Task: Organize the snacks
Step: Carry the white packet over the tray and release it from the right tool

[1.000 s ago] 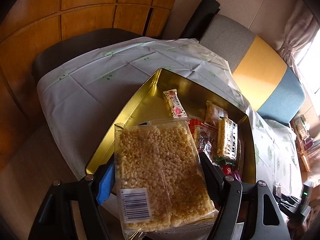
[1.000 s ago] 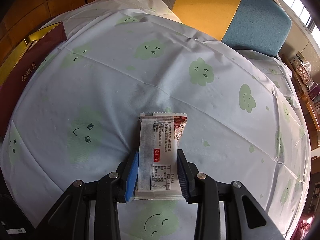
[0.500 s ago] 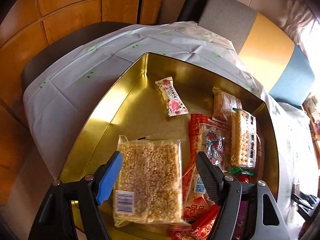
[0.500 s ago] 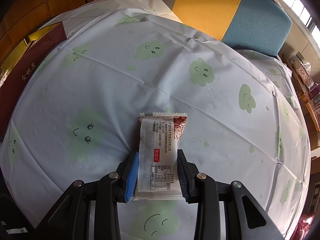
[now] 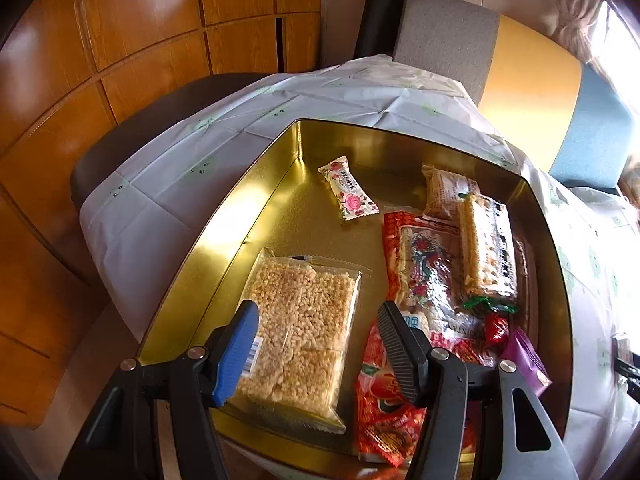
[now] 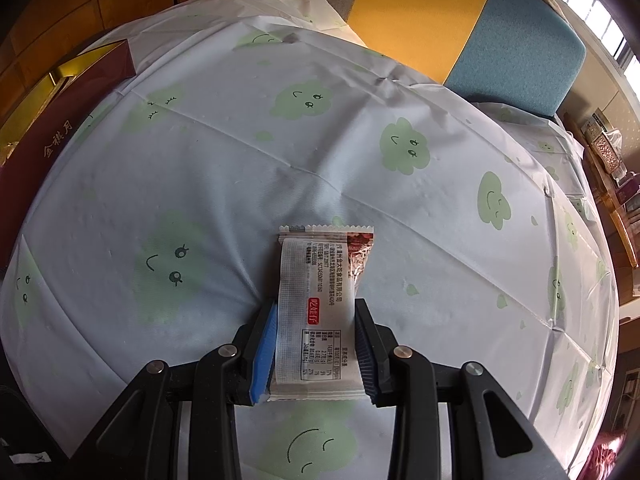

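The right tongs [image 6: 316,344] pinch a small white snack packet [image 6: 320,300] by its two long edges, holding it above the desk's cloud-print cloth [image 6: 360,168]. The packet looks light and soft: thin crinkly film over a small bar, likely slippery, so a hold across the middle of its width, as here, seems safer than one on the crimped ends, which would fold.

The left tongs [image 5: 318,344] stand spread above the gold tin [image 5: 224,240]; their jaws have just been closing somewhat, yet nothing is pressed between them. Below them the clear bag of puffed-rice cakes [image 5: 304,320] lies flat on the tin's floor, near its left wall. That bag is probably light but brittle inside, so squeezing it hard could crumble the cakes.

Other snacks fill the tin's right side: a red packet [image 5: 424,272], a rice bar in clear wrap [image 5: 484,248] lying on top of it, a tan packet [image 5: 444,192] behind, and a small floral candy [image 5: 348,188] alone towards the far corner. The bare gold floor between the candy and the rice cakes looks like the easiest spot for the white packet. The tin's upright walls have to be cleared on the way in. In the right wrist view a dark red box [image 6: 68,132] sits at the cloth's left edge.
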`<action>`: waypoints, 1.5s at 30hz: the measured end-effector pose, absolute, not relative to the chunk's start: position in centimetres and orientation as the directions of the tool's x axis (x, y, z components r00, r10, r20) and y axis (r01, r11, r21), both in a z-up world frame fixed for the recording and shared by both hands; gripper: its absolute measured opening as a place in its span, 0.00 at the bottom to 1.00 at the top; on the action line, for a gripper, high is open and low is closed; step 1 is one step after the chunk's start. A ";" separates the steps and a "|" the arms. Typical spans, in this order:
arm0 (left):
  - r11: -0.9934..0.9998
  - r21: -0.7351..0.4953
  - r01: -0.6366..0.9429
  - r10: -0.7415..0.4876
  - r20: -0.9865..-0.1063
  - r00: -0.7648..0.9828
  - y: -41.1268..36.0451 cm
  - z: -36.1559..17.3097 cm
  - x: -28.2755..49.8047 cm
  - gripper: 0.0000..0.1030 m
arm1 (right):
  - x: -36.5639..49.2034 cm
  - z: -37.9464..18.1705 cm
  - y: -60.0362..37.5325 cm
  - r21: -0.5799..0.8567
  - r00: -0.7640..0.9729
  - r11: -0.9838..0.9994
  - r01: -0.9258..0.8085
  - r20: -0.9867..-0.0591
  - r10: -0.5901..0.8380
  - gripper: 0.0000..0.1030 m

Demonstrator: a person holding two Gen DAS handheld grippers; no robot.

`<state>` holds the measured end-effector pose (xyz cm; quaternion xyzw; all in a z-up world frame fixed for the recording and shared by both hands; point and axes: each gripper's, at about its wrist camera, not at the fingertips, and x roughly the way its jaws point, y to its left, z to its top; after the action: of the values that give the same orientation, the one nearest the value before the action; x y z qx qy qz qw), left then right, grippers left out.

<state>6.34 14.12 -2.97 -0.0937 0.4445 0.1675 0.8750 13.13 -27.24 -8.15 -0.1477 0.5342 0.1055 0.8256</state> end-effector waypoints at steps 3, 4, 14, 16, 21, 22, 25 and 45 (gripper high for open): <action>0.930 -0.016 -0.368 0.208 -0.801 0.562 13.7 -2.4 5.7 0.60 | 13.1 -8.1 -27.3 -0.130 0.407 0.934 -0.332 -0.913 0.017 0.35; 0.931 -0.016 -0.366 0.209 -0.797 0.567 13.6 -2.2 5.5 0.60 | 13.1 -8.1 -27.3 -0.130 0.407 0.935 -0.331 -0.913 0.017 0.35; 0.942 -0.035 -0.335 0.182 -0.784 0.594 12.5 -1.4 3.6 0.60 | 13.0 -8.0 -27.4 -0.120 0.408 0.941 -0.316 -0.913 0.021 0.35; 0.943 -0.042 -0.330 0.173 -0.786 0.594 12.5 -1.5 3.4 0.60 | 13.0 -8.0 -27.4 -0.122 0.409 0.943 -0.311 -0.912 0.017 0.35; 0.944 -0.055 -0.324 0.159 -0.788 0.595 12.5 -1.6 2.9 0.60 | 13.0 -8.1 -27.5 -0.115 0.409 0.947 -0.298 -0.912 0.018 0.35; 0.946 -0.056 -0.320 0.156 -0.787 0.597 12.4 -1.6 2.8 0.60 | 13.0 -8.1 -27.6 -0.112 0.409 0.949 -0.296 -0.912 0.020 0.35; 0.947 -0.055 -0.318 0.158 -0.778 0.608 12.5 -1.5 2.4 0.60 | 13.2 -8.1 -27.7 -0.102 0.404 0.953 -0.284 -0.914 0.023 0.35; 0.925 -0.088 -0.370 0.178 -0.759 0.626 14.8 -1.5 1.4 0.60 | 13.6 -5.9 -23.0 0.027 0.359 0.968 -0.251 -0.926 0.119 0.34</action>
<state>1.40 14.82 -1.50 -0.1184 0.4043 0.1532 0.8939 13.58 -23.02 -5.94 -0.0593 0.5547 0.1126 0.8223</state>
